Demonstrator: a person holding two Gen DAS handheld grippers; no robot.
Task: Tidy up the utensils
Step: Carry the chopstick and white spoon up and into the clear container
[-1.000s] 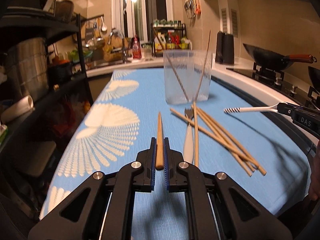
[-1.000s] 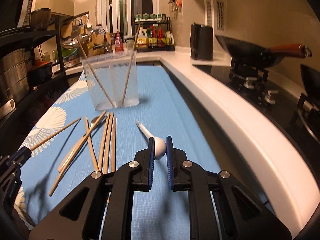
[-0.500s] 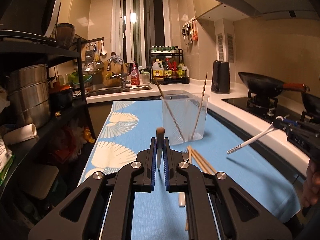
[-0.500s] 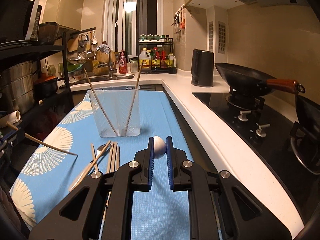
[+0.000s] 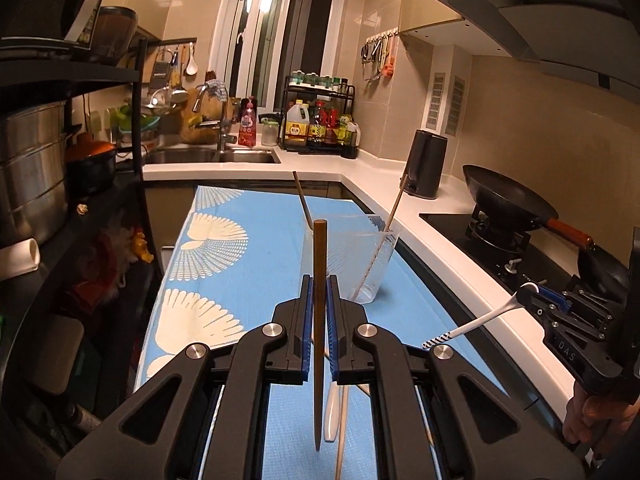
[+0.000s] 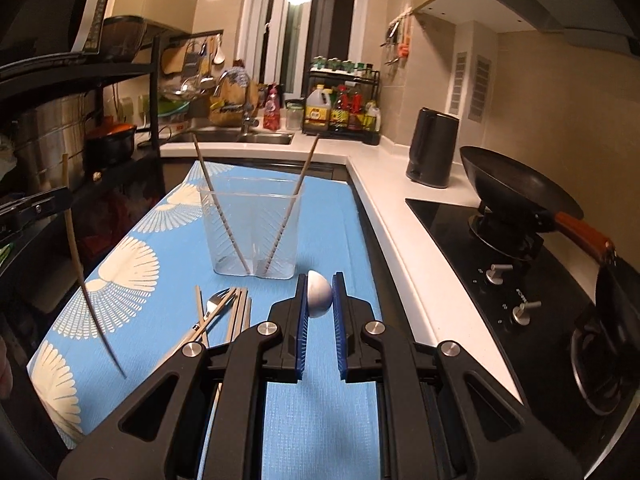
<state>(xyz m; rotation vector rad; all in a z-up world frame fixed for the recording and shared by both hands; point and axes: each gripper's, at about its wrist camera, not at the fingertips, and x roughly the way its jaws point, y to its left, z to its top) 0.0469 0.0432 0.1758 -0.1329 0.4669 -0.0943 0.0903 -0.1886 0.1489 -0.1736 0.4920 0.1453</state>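
Both wrist views look forward and slightly down from above the desk (image 5: 248, 216), toward the sink wall. Shared: clear cup (image 5: 352, 256) (image 6: 252, 228), stove, kettle. Each view catches the opposite gripper at its edge.

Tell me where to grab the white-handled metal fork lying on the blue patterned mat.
Take the white-handled metal fork by its handle's free end, from above, jaws across its width. It lies flat on the blue mat, and wooden chopsticks cross its head end.
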